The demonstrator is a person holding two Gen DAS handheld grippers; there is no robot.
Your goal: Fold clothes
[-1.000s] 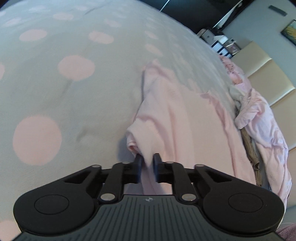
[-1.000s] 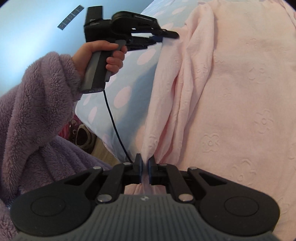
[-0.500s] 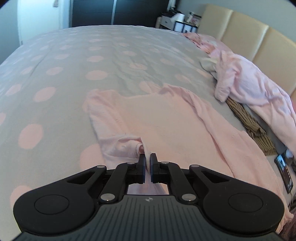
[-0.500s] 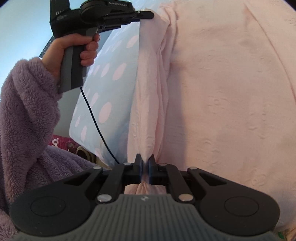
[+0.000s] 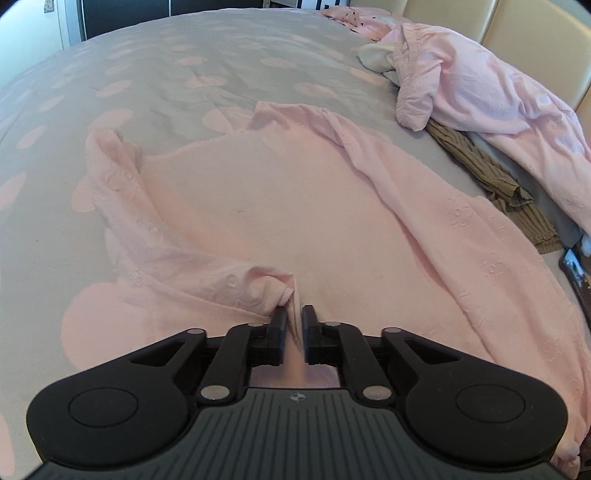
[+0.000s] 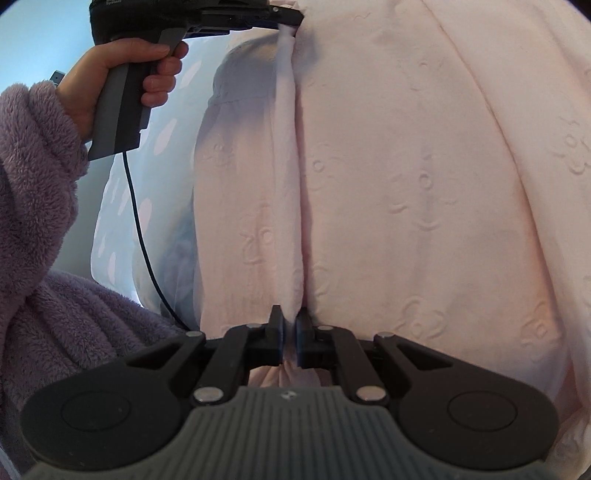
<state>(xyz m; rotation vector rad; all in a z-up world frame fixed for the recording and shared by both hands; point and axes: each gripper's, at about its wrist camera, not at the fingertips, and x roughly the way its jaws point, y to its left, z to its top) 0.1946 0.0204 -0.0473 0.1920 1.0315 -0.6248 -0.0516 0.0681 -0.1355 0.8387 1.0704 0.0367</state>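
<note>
Pink embossed fabric filled both views: a pale pink top (image 5: 295,192) lay spread on a grey bedspread with pink dots (image 5: 155,66), one side of it doubled over toward the middle. The left gripper (image 5: 294,325) had the folded edge of the top between its jaws, which were opening, a narrow gap showing on either side of the cloth so the pads no longer pressed on it. The right gripper (image 6: 289,328) was clamped on the same folded edge nearer the person, its jaws nearly together on the fabric, which ran as a taut ridge up to the other tool. A hand (image 6: 122,70) in a fluffy purple sleeve (image 6: 33,155) gripped the left tool's handle. Near a cream headboard (image 5: 517,22) a second pink garment (image 5: 480,85) lay crumpled over a brown striped cloth (image 5: 491,173).
</note>
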